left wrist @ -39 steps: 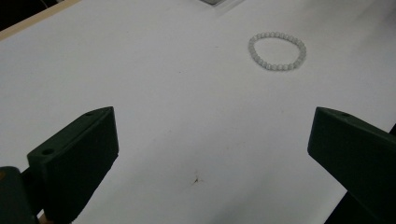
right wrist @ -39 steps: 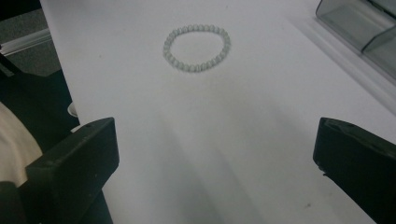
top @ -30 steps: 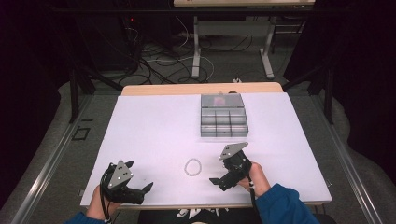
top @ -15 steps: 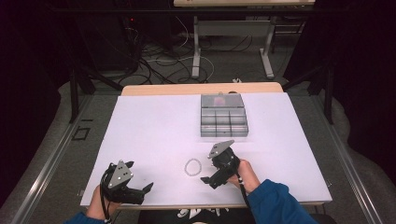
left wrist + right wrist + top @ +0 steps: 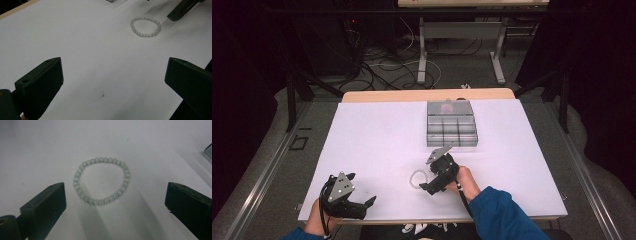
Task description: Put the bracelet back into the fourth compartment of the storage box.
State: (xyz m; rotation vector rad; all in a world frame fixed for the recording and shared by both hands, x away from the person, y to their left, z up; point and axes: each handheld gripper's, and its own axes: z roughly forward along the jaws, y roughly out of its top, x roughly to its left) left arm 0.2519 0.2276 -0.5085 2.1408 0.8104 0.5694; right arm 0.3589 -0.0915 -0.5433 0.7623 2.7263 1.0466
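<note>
Your right gripper (image 5: 432, 181) has swung left and down to the bead bracelet (image 5: 101, 180), jaws spread wide over it — nothing pinched. It lies flat on the counter (image 5: 377, 135); close off-centre and the beads may slide away. Left gripper (image 5: 357, 200) sits spread, idle.

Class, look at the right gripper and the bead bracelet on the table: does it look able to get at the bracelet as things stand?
Probably yes. The right gripper is open, and the bracelet lies flat on the bare white table just ahead of its jaws, with nothing between them.
</note>
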